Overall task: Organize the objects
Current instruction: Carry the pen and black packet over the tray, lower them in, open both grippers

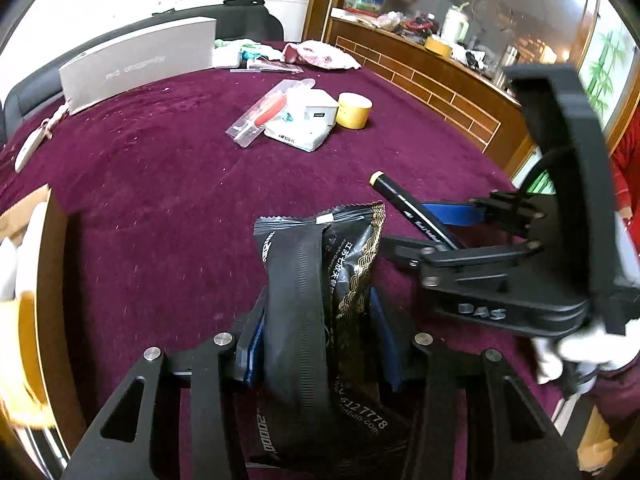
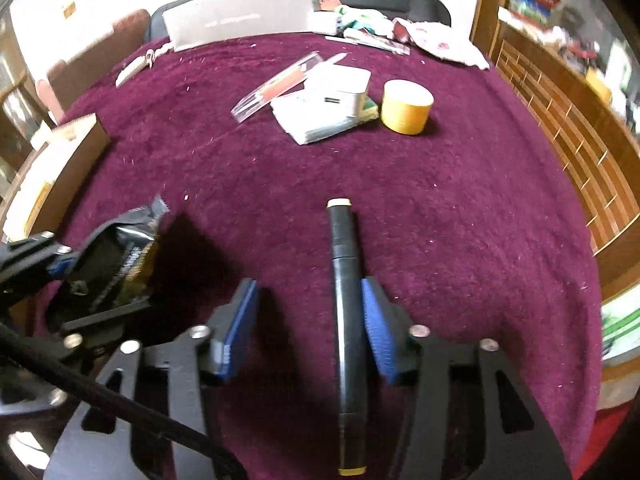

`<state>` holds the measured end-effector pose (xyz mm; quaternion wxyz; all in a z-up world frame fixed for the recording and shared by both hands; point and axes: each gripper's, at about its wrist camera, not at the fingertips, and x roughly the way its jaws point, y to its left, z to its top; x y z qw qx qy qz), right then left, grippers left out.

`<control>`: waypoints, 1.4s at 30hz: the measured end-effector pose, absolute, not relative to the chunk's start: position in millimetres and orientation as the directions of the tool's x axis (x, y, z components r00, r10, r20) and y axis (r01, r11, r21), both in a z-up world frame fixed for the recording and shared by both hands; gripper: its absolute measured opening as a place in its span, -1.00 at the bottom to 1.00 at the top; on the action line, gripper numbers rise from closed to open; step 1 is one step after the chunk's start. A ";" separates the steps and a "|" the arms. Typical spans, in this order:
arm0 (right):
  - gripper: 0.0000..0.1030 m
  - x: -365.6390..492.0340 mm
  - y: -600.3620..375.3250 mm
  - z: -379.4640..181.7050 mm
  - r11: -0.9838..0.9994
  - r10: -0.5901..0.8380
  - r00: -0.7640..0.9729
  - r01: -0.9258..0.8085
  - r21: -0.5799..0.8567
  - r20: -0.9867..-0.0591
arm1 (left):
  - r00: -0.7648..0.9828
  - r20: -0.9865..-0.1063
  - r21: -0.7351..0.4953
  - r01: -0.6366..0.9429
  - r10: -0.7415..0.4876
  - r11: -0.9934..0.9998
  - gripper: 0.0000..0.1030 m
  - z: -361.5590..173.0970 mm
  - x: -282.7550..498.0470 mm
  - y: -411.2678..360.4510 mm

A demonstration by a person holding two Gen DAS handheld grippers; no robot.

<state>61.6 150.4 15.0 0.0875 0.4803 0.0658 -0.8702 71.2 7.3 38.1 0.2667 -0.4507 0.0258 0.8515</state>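
A black snack packet with gold print stands upright between the blue pads of my left gripper, which is shut on it and pinches it narrow. The right wrist view has the same packet at the left, held just above the maroon cloth. My right gripper is open. A black marker with cream ends lies lengthwise between its fingers, against the right pad, with the left pad well apart from it. In the left wrist view the right gripper sits just right of the packet with the marker poking out.
Mid-table lie a yellow tape roll, a white box on a tissue pack and a clear case with a red item. A grey box stands at the back, an open cardboard box at the left, a wooden cabinet at the right.
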 end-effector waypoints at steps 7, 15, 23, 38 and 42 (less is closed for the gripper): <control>-0.40 67.8 158.4 17.4 -0.981 -0.096 -0.537 0.193 -0.011 -0.838 | -0.462 -0.746 -0.273 -0.446 0.481 -0.852 -0.22 45.4 91.9 -10.8; -0.76 77.9 175.9 26.0 -0.978 -0.199 -0.515 0.153 0.139 -0.834 | -0.494 -0.702 -0.336 -0.406 0.513 -0.850 -0.21 54.7 114.6 -39.2; -0.76 107.3 160.3 69.4 -0.956 -0.292 -0.591 0.209 0.207 -0.752 | -0.590 -0.616 -0.369 -0.370 0.522 -0.853 -0.21 79.8 145.3 -82.5; -0.75 127.8 44.2 128.8 -0.810 -0.574 -0.498 0.460 0.364 -0.650 | -0.769 -0.563 -0.328 -0.127 0.302 -0.936 -0.21 107.4 173.7 -222.6; -0.75 122.7 7.6 122.5 -0.775 -0.614 -0.435 0.489 0.400 -0.659 | -0.761 -0.596 -0.323 -0.063 0.255 -0.944 -0.21 93.6 167.9 -251.5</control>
